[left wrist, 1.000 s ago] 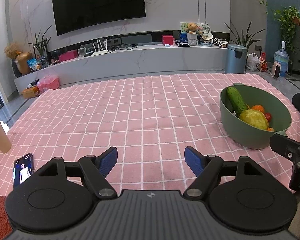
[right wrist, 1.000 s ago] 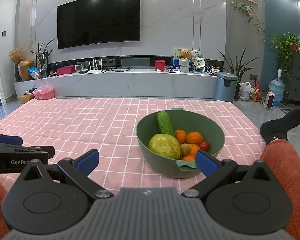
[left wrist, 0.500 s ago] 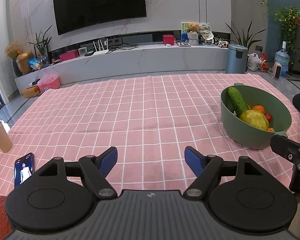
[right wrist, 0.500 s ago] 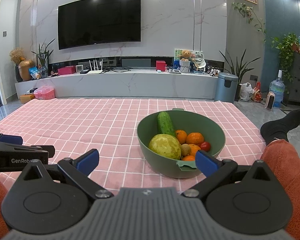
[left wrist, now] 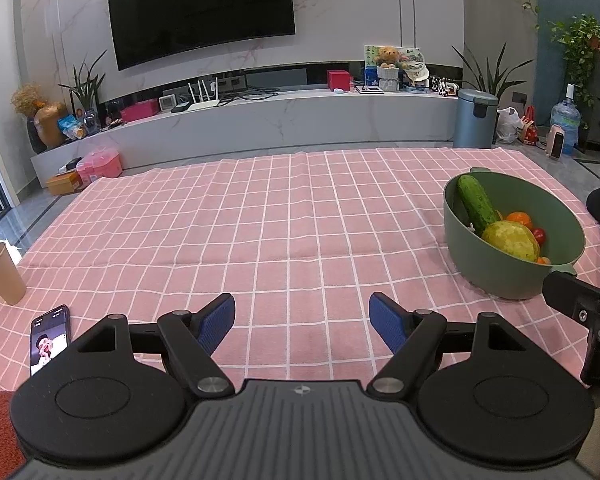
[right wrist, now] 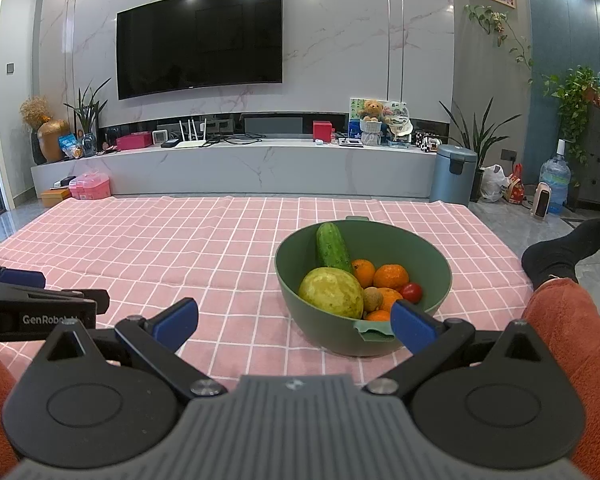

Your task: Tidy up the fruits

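A green bowl (right wrist: 432,264) sits on the pink checked cloth (right wrist: 180,256); it also shows at the right of the left wrist view (left wrist: 500,276). In it lie a cucumber (right wrist: 332,246), a large yellow-green fruit (right wrist: 332,292), oranges (right wrist: 390,276), a small red tomato (right wrist: 412,291) and a small brown fruit (right wrist: 373,298). My right gripper (right wrist: 294,322) is open and empty, just in front of the bowl. My left gripper (left wrist: 302,320) is open and empty over bare cloth, left of the bowl.
A phone (left wrist: 49,338) and a paper cup (left wrist: 2,274) lie at the cloth's left edge. The person's leg in a black sock (right wrist: 568,248) rests to the right of the bowl. A TV bench (right wrist: 240,168) runs behind the cloth.
Both grippers have drifted very slightly; the bowl and the fruits have not moved. Both stay open.
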`<state>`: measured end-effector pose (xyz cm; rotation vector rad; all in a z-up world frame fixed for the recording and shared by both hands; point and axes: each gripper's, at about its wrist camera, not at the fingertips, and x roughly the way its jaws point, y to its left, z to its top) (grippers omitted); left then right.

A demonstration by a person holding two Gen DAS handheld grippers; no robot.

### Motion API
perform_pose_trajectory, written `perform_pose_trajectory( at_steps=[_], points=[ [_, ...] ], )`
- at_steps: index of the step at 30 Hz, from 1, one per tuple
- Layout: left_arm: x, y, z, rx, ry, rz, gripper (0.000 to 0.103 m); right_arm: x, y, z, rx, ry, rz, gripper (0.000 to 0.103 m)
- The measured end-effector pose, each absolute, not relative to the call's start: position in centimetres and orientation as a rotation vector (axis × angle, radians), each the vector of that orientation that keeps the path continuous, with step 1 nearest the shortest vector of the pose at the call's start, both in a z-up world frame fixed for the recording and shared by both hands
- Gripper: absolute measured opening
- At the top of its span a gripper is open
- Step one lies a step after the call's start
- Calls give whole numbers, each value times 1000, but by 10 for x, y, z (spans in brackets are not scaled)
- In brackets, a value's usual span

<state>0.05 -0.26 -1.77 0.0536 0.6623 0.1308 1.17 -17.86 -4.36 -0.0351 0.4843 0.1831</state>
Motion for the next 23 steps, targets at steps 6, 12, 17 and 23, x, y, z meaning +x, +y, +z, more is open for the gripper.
perform_pose_trajectory(
  at_steps=[6,12,17,23],
  points=[
    [-1,-3,-17,57,660,136,90,12,-178,-44,-35,484,182,98],
    [-2,-4,-17,60,664,134,90,12,-178,-44,-35,485,183,98],
    [-2,-6,-17,63,661,132,90,12,-178,-44,-34,486,182,98],
    [-2,-6,-17,62,653,130,90,12,-180,-44,-34,489,185,98]
  ],
)
